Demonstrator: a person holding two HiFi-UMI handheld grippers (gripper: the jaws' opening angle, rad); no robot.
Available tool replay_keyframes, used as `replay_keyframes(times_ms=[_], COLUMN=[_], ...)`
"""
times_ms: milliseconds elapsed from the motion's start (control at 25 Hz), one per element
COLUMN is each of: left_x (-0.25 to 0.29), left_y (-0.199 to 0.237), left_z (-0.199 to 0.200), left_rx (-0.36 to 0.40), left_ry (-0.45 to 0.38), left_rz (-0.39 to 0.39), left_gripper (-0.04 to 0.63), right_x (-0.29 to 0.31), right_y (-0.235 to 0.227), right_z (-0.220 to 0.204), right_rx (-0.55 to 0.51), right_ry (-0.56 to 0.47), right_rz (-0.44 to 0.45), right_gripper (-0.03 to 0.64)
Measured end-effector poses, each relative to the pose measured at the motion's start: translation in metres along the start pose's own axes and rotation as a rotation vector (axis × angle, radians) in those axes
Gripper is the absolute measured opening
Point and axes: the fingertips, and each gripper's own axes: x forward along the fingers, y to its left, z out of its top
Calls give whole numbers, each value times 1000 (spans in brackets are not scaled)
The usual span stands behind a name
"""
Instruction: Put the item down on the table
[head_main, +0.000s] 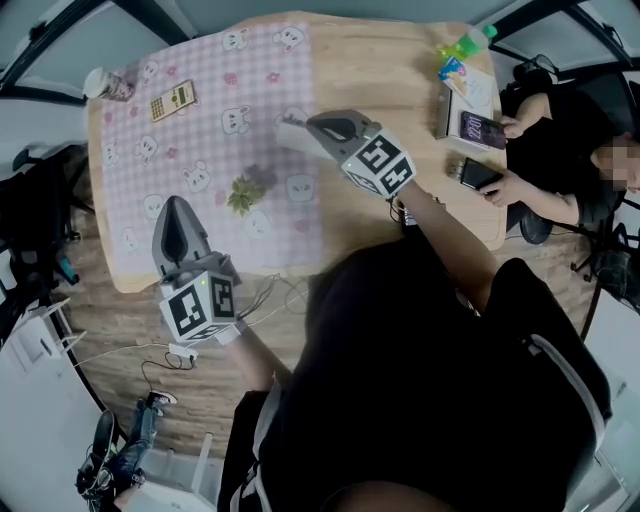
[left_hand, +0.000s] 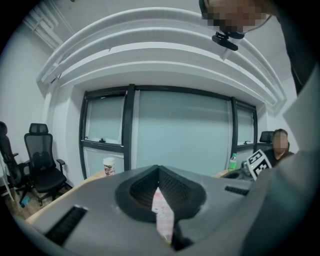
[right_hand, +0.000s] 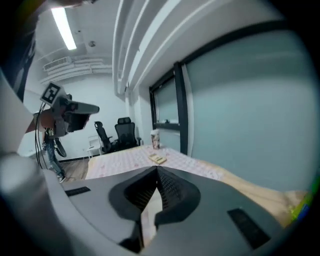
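So the item, a little green leafy sprig (head_main: 243, 192), was lying flat on the pink checked cloth (head_main: 200, 140) that covers the left part of the wooden table (head_main: 400, 60), nothing touching it. It sat roughly between the two tongs in the head view. The right gripper (head_main: 300, 128) hung above the cloth just up and right of the sprig, a bit blurry, and in its own view its jaws (right_hand: 156, 172) were pressed together with nothing in them. The left gripper (head_main: 177, 205) was over the near edge of the cloth, down and left of the sprig, and its view showed those jaws (left_hand: 159, 172) closed on nothing too, just cloth showing through the slit. Further out, a paper cup (head_main: 103, 84) stood at the far left corner with a tan calculator-looking thing (head_main: 172, 100) near it. A green bottle (head_main: 470, 42) was at the far right corner, and another person at the right side had a hand by a phone (head_main: 478, 174).
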Motion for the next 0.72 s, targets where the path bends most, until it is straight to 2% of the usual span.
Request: replay_keyframes(times_ms=[160, 280, 440, 720], left_x=[2, 7, 11, 13], left_y=[-1, -5, -13, -18], left_z=[1, 1, 2, 5], left_rx=[4, 5, 17, 32], left_ry=[-3, -4, -1, 5], left_rz=[-6, -19, -39, -48], left_gripper=[-5, -5, -5, -5], right_x=[-54, -81, -94, -98], right_y=[-5, -8, -13, -18], right_z=[56, 84, 92, 90], right_rx=[0, -22, -63, -91], right_ry=[-267, -383, -389, -349], right_rz=[-126, -180, -235, -262], right_gripper=[15, 15, 15, 15])
